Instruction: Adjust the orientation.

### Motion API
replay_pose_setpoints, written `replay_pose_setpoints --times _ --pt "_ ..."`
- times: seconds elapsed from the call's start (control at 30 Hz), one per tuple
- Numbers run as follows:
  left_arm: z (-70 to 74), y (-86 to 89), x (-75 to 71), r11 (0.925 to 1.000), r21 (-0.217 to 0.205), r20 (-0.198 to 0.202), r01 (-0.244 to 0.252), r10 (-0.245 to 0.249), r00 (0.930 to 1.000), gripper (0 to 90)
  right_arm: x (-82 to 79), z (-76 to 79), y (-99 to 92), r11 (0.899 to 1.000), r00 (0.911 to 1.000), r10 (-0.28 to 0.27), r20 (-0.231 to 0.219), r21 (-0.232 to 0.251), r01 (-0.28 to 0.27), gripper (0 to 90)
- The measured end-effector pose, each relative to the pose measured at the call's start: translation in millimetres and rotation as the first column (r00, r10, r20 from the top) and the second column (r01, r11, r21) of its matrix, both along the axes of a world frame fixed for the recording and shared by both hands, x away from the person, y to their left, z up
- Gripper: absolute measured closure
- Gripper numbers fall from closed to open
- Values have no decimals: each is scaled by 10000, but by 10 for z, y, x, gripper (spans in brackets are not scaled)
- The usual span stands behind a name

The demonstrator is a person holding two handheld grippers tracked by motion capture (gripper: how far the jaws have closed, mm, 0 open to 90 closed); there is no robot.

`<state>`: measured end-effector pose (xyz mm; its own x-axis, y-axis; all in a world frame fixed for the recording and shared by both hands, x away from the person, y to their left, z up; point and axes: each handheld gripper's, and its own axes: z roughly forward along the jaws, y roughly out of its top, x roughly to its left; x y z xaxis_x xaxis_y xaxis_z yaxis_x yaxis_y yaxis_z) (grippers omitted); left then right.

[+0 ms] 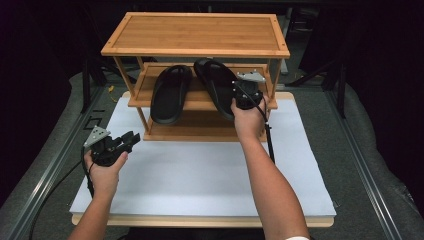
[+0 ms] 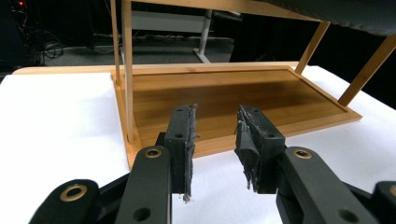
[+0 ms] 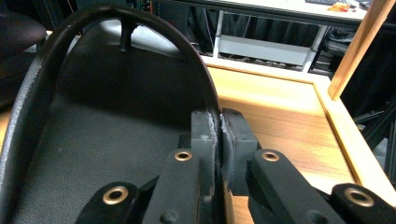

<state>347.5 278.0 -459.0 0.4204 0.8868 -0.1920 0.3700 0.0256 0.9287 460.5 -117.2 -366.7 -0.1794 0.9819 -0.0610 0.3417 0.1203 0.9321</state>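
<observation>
I am placing the second slipper (image 1: 216,87) on the rack's middle shelf (image 1: 196,100), centre of the high view, beside the first slipper (image 1: 170,94). The right gripper (image 3: 218,135) is clenching its strap. The left gripper (image 2: 215,144) is idling, jaws apart, nothing between. Next, I judge: set it flat, release. The right gripper view is showing the pinch on the strap; the high view is giving the layout.

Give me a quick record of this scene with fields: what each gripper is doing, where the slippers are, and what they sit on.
right gripper: shut on right slipper strap, at the middle shelf
left gripper: jaws apart, nothing between them, over the white board
left slipper: lying on the middle shelf
rack: three-tier bamboo, top and bottom shelves bare
</observation>
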Motion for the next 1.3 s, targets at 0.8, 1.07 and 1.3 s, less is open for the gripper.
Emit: replay_pose_setpoints --times 0.8,1.07,1.3 --pt "614 -284 354 9968 -657 377 449 -424 9984 549 -375 -13 -441 9736 9821 1803 539 1323 -1860 604" --pt "710 -342 428 9947 -887 439 514 -477 9979 528 -502 -84 -455 9621 9734 2242 477 1486 -2289 578" --pt "724 -431 490 9942 -644 71 865 -863 9962 528 -537 -138 -458 9609 9738 2259 252 1587 -2270 552"
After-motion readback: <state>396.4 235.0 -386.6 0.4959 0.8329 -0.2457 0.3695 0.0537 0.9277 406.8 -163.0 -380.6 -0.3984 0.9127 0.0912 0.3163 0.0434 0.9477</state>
